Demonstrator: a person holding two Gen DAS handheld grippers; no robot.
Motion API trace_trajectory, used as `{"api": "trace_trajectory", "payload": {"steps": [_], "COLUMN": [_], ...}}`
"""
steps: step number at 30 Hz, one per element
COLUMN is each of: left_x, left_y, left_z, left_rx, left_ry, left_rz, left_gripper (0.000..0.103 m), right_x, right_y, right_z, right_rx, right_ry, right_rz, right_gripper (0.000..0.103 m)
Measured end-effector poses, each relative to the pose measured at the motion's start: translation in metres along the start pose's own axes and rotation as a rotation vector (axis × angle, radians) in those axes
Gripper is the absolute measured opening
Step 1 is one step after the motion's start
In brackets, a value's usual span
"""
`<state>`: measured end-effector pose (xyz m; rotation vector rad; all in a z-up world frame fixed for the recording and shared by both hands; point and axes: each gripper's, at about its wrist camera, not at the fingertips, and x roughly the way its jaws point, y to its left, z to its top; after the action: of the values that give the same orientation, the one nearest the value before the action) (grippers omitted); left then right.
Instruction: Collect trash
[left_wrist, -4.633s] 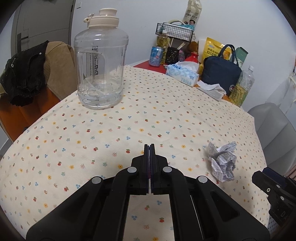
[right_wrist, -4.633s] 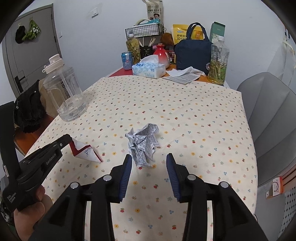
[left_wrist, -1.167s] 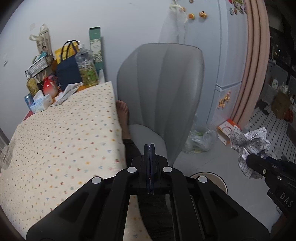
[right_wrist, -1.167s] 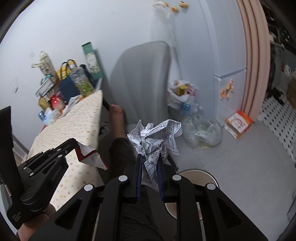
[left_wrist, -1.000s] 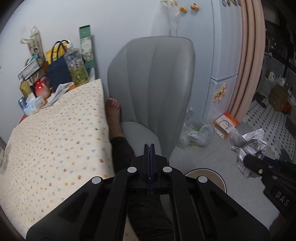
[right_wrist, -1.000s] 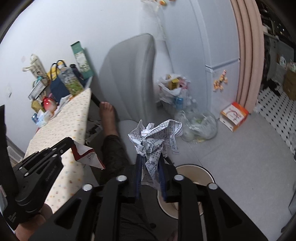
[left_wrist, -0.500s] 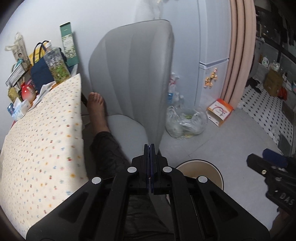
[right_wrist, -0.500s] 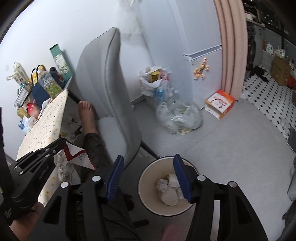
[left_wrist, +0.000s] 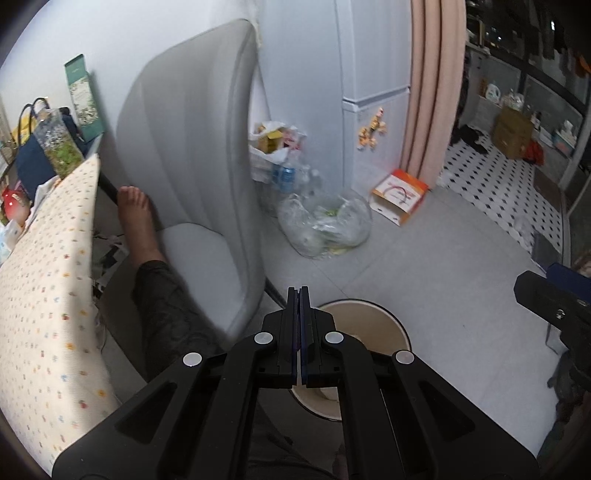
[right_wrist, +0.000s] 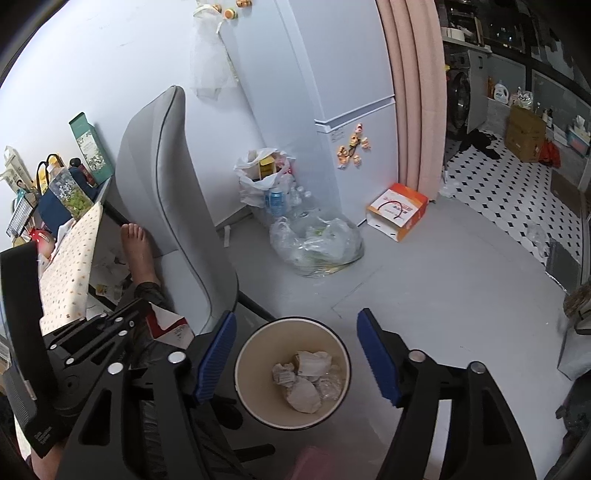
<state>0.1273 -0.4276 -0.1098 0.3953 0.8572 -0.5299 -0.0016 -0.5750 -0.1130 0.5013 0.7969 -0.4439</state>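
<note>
— Looking down the right gripper (right_wrist: 295, 354), we see its blue pads spread wide and opening further, with nothing between them; the waste bin (right_wrist: 258, 339) stands on the floor straight below that gap, crumpled paper (right_wrist: 303, 376) lying in its bottom.

— So our right hand is empty. What about the left gripper (right_wrist: 142, 308)?

— Its jaws are pressed fully together on a red-and-white wrapper (right_wrist: 168, 325), which sticks out from the tips in the right wrist view. From the left wrist view we cannot see the wrapper at all, only the closed tips over the near rim of the bin.

— Then which way does the bin lie from that wrapper?

— Down and to the right of it as the right camera shows it, with the wrapper hanging just beside the rim, over the person's dark trouser leg (right_wrist: 147, 291) and not yet over the mouth.

— We judge the left hand must carry it across, above the opening, before those jaws part.
</note>
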Motion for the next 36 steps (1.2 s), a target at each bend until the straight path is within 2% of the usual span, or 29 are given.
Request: {"api": "trace_trajectory", "payload": {"steps": [3, 5, 6, 7, 9, 14, 18, 22, 27, 36], "left_x": [0.005, 0.008, 0.008, 0.009, 0.008, -0.001, -0.014, -0.033, -0.054, -0.096], "left_y": [-0.009, -0.01, -0.011, -0.01, -0.007, 0.004, 0.019, 0.037, 0.062, 0.112], "left_z": [0.0, 0.0, -0.001, -0.001, -0.001, -0.001, 0.0, 0.002, 0.002, -0.007], "left_rx": [0.001, -0.002, -0.004, -0.007, -0.015, -0.03, -0.058, -0.091, -0.129, -0.202], "left_ry": [0.021, 0.037, 0.043, 0.045, 0.044, 0.025, -0.005, -0.046, -0.09, -0.158], "left_rz": [-0.04, -0.071, -0.077, -0.081, -0.091, -0.068, -0.037, -0.003, 0.04, 0.069], "left_gripper": [0.002, 0.006, 0.013, 0.026, 0.042, 0.049, 0.068, 0.081, 0.093, 0.097], "right_x": [-0.001, -0.002, -0.001, -0.001, 0.0, -0.001, -0.01, -0.021, -0.033, -0.055], "right_y": [-0.007, -0.01, -0.012, -0.014, -0.014, -0.011, 0.003, 0.018, 0.04, 0.091], "right_z": [-0.001, -0.002, -0.002, -0.002, -0.001, 0.0, 0.003, 0.004, 0.005, 0.002], "right_rx": [0.012, 0.02, 0.025, 0.028, 0.028, 0.022, -0.002, -0.032, -0.069, -0.152], "right_ry": [-0.002, -0.001, 0.0, -0.001, -0.001, -0.002, -0.017, -0.039, -0.053, -0.068], "right_rz": [-0.012, -0.016, -0.019, -0.021, -0.018, -0.003, 0.012, 0.022, 0.035, 0.027], "right_gripper": [0.072, 0.073, 0.073, 0.074, 0.075, 0.075, 0.08, 0.089, 0.094, 0.095]}}
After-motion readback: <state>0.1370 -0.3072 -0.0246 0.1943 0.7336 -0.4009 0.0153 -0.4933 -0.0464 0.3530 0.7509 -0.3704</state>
